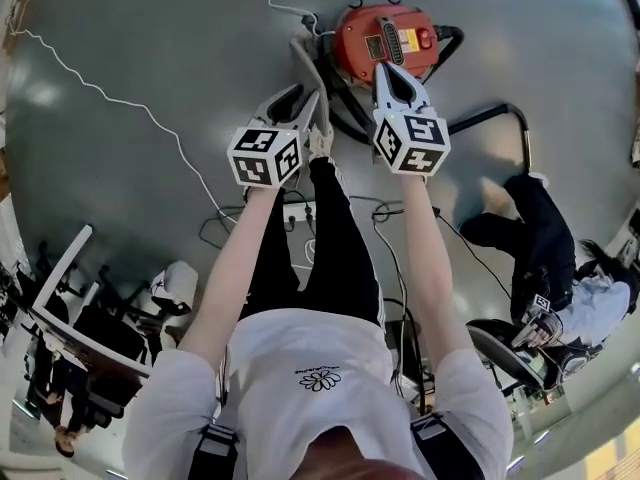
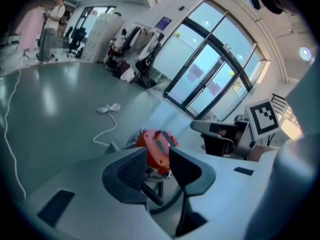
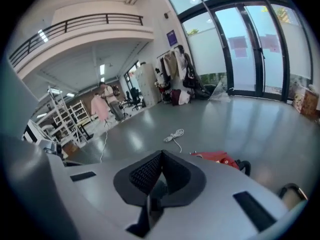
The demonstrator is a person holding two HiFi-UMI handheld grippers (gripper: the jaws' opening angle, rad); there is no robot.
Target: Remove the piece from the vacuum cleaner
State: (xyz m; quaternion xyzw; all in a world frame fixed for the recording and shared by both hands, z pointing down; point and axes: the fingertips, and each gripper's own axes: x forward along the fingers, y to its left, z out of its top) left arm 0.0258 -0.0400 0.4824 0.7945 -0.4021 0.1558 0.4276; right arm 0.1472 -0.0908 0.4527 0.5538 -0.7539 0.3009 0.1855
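The red vacuum cleaner stands on the grey floor ahead of me, with a black hose curling from its near side. My left gripper hangs just left of and nearer than the red body; its jaws stand apart with nothing between them. In the left gripper view the vacuum cleaner shows through the gap of that gripper. My right gripper points at the vacuum's near edge with its jaws shut and empty. The right gripper view shows only the vacuum cleaner's red top past the jaws.
A white cord trails across the floor at left, and a coiled white cable lies beyond the vacuum. A black bent tube lies to the right. A seated person is at right; a power strip lies by my feet.
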